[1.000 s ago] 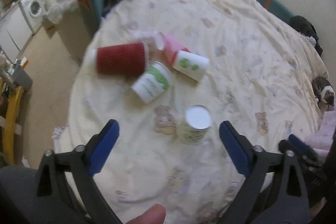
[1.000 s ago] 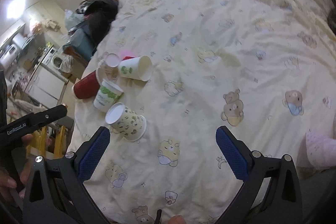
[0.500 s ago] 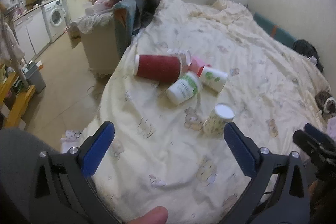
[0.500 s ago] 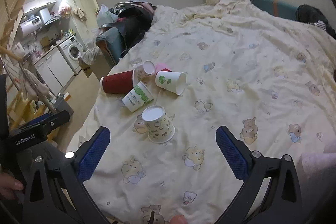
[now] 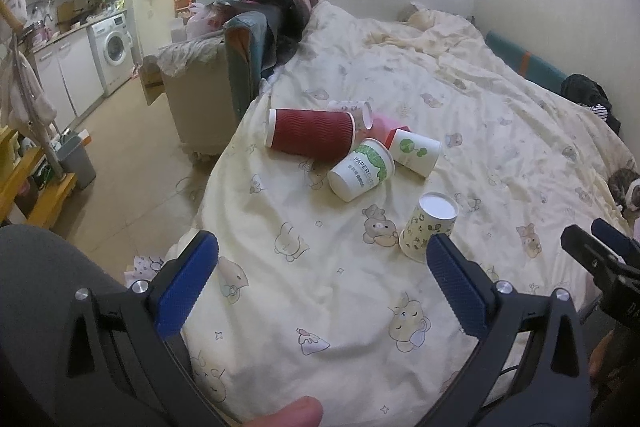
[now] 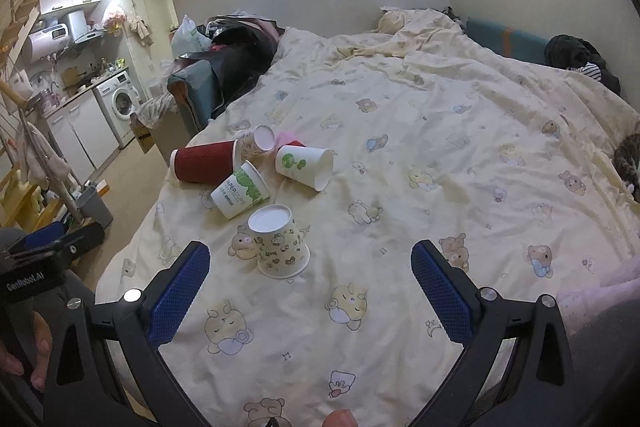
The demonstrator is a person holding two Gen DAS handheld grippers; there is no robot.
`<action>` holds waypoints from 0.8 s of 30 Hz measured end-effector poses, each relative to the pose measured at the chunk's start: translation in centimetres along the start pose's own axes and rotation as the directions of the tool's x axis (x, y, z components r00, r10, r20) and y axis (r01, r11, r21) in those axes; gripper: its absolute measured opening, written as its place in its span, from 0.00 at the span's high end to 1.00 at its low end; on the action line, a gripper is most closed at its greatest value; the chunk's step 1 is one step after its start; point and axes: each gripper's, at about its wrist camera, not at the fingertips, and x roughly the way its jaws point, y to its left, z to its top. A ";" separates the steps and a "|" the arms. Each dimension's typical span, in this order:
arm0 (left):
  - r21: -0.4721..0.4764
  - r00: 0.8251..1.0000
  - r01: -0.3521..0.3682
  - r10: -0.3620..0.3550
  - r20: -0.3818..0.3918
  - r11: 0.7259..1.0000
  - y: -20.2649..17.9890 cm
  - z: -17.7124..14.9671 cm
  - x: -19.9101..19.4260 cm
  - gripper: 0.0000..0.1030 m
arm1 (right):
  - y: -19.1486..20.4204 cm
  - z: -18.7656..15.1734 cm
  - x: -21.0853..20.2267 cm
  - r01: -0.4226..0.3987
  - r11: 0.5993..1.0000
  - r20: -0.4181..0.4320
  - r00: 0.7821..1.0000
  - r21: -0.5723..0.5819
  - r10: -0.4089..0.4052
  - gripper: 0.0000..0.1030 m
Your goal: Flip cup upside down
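A patterned paper cup point(image 5: 429, 229) point(image 6: 278, 242) stands upside down on the bed, base up. Behind it lie several cups on their sides: a red ribbed cup point(image 5: 311, 134) point(image 6: 204, 161), a white cup with green print point(image 5: 361, 169) point(image 6: 241, 190), a white cup with a green tree point(image 5: 414, 152) point(image 6: 305, 166), a small patterned cup point(image 6: 256, 142) and a pink one point(image 5: 383, 125). My left gripper point(image 5: 322, 285) is open and empty, held above the bed's near edge. My right gripper point(image 6: 310, 287) is open and empty, just short of the upturned cup.
The cream bedsheet point(image 6: 440, 155) with bear prints covers the bed. A cat point(image 5: 624, 187) lies at the right edge. An armchair piled with clothes point(image 5: 240, 59) stands left of the bed, with a washing machine point(image 5: 114, 51) and a grey bin point(image 5: 78, 159) beyond.
Both grippers have pulled back and up from the bed, so the cups look smaller and more of the room shows. The patterned cup stays upside down.
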 end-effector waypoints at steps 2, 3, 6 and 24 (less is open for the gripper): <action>0.007 1.000 -0.001 0.001 0.000 1.000 -0.1 0.0 0.1 0.00 | 0.0 0.0 0.0 -0.002 1.000 0.006 1.000 -0.002 0.002 0.00; 0.008 1.000 0.003 -0.003 -0.003 1.000 -0.3 0.0 0.1 0.00 | 0.1 0.0 0.0 0.000 1.000 0.006 1.000 -0.006 0.000 0.00; 0.019 1.000 0.008 -0.008 -0.004 1.000 -0.7 -0.1 0.2 0.00 | 0.2 0.1 -0.1 -0.006 1.000 0.012 1.000 -0.009 0.006 0.00; 0.024 1.000 0.011 -0.011 0.001 1.000 -1.1 -0.2 0.2 0.00 | 0.8 0.1 -0.4 0.001 1.000 0.023 1.000 -0.020 0.000 0.00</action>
